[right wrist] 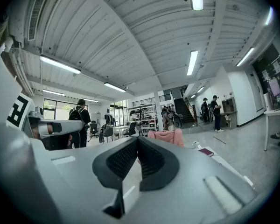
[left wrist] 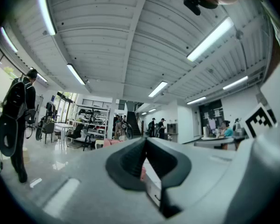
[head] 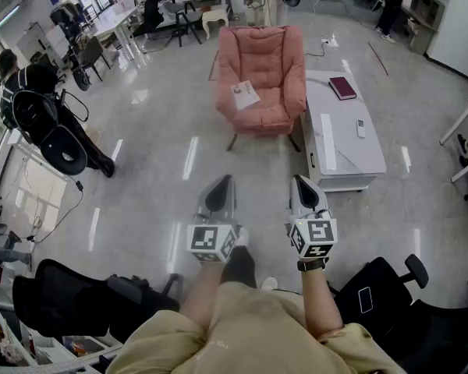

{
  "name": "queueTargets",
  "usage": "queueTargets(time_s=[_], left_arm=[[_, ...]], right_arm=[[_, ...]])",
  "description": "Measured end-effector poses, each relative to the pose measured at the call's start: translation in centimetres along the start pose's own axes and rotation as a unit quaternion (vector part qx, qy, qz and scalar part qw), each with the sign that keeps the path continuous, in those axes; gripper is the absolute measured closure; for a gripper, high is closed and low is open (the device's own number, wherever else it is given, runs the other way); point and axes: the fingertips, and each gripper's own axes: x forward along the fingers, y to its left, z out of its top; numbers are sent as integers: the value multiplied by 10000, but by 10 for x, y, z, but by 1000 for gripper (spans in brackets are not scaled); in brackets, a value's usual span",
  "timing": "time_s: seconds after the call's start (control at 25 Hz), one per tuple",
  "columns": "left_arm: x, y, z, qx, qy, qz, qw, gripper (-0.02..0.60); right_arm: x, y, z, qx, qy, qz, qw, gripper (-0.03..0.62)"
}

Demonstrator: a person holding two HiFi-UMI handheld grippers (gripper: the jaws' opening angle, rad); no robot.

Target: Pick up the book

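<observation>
A dark red book (head: 342, 87) lies on the far end of a low white table (head: 335, 158), to the right of a pink armchair (head: 259, 75). A white booklet (head: 246, 94) rests on the armchair's seat. Both grippers are held level over the floor, well short of the chair and table. My left gripper (head: 225, 180) is shut with nothing in it, its pads meeting at the tip (left wrist: 145, 141). My right gripper (head: 298, 179) is also shut and empty (right wrist: 137, 141). The right gripper view shows the red book (right wrist: 206, 151) and the armchair (right wrist: 167, 136) ahead.
A small remote (head: 360, 128) lies on the table. A person with a backpack (head: 31, 92) stands at the left. Black office chairs (head: 70, 298) (head: 378, 287) flank the person holding the grippers. Desks and chairs fill the back; glossy floor lies between me and the armchair.
</observation>
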Motion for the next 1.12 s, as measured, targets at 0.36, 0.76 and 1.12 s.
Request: queueTargets(time_s=[0.36, 0.76, 1.12], left_arm=[[73, 27, -22, -384, 308, -199, 9986, 578], [180, 137, -27, -1006, 452, -222, 9936, 578], [258, 225, -44, -1058, 452, -380, 9926, 577]], right_arm=[[63, -45, -7, 334, 283, -258, 9987, 586], [214, -37, -5, 497, 763, 93, 9958, 581], [337, -4, -23, 303, 1011, 292, 9940, 580]])
